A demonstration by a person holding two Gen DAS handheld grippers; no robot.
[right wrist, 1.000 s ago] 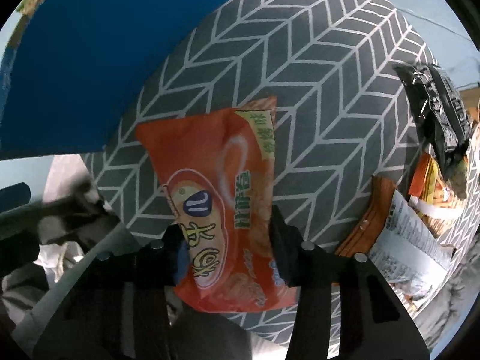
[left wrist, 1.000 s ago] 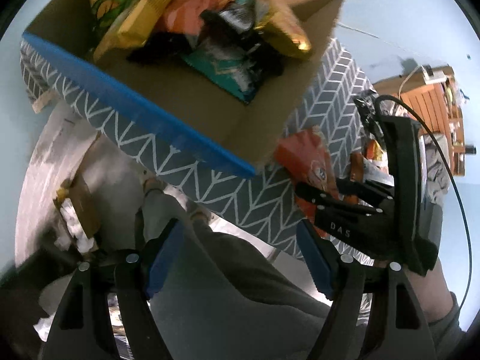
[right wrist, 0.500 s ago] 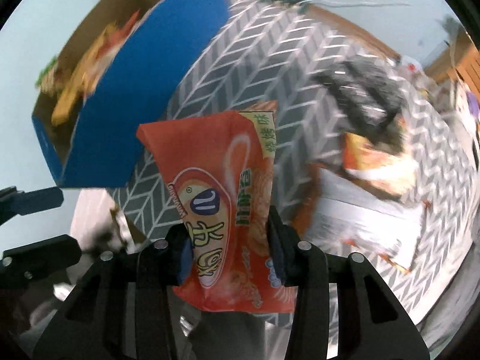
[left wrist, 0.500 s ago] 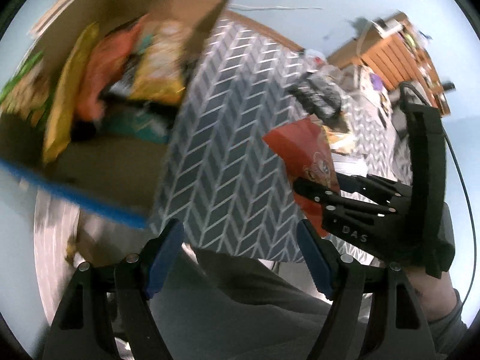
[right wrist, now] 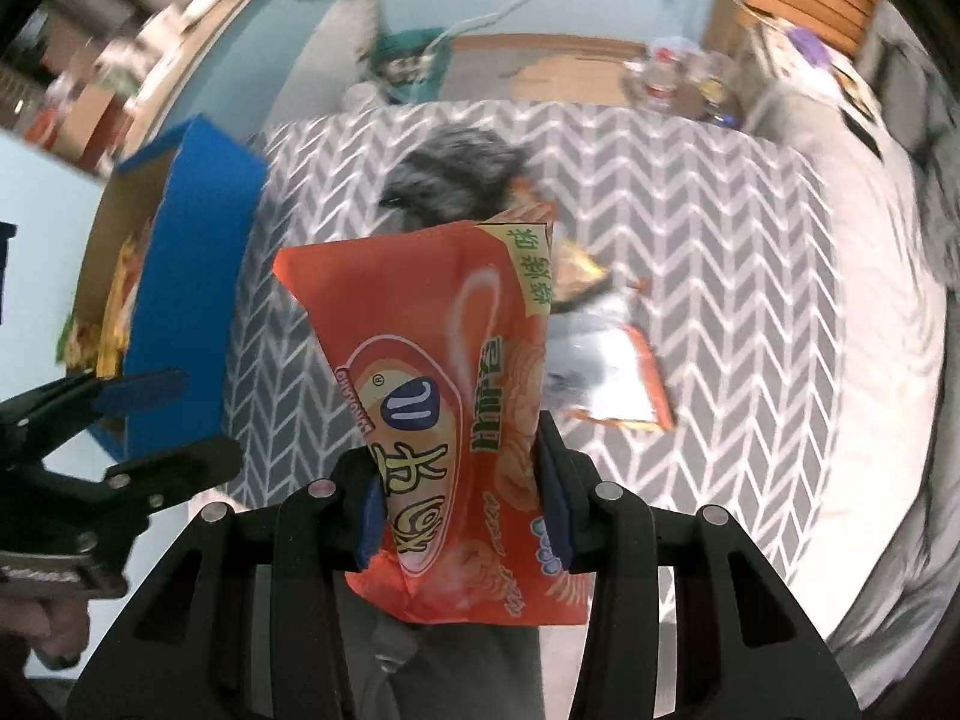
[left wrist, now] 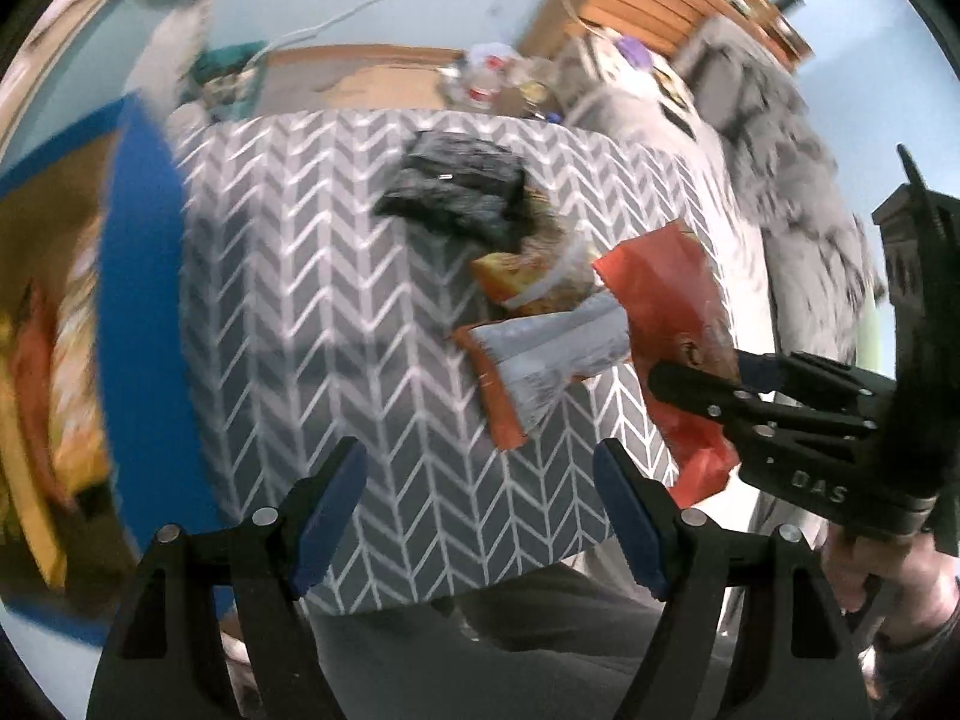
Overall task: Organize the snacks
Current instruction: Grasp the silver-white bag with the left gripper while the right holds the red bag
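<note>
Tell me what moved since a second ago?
The right claw lifted the orange crinkly snack bag off the grey zigzag-patterned tablecloth and pulled back, so the blue-edged cardboard box looks farther away. It stays clamped on the bag. The left claw stays open and empty.

The right tool (right wrist: 459, 498) stands clamped, raised upright before the person, while the left tool (left wrist: 480, 510) hangs beside it with fingers spread wide.
</note>
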